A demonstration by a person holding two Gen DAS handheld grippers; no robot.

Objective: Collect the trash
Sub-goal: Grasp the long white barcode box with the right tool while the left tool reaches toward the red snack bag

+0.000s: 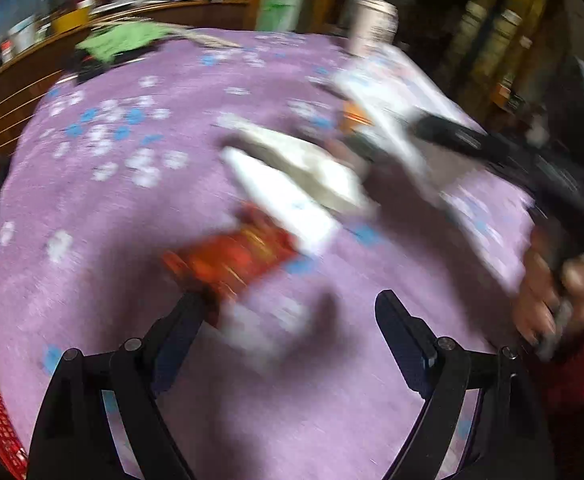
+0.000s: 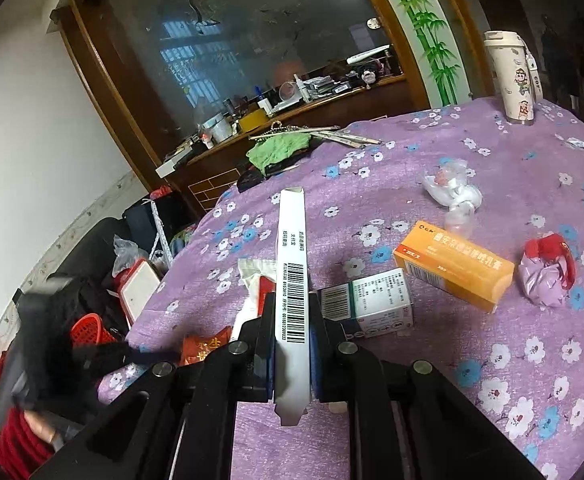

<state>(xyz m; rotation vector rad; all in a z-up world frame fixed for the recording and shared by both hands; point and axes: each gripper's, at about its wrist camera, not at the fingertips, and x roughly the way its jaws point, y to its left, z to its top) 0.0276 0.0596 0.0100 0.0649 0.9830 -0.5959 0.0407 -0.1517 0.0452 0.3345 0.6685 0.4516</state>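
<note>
two hand-held grippers: my right hand-held gripper point(image 2: 289, 344) clamps a flat white carton point(image 2: 292, 272); my left hand-held gripper point(image 1: 292, 320) gapes wide, a red wrapper point(image 1: 231, 260) just ahead.

Your left wrist view is strongly motion-blurred; your right view is sharp. Light is dim and soft, edges bend and darken, shadows fall on the cloth point(image 2: 472, 360).

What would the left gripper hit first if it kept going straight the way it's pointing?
Probably the red snack wrapper on the purple tablecloth, just ahead of the open left gripper. The picture is blurred, so depth is uncertain.
</note>
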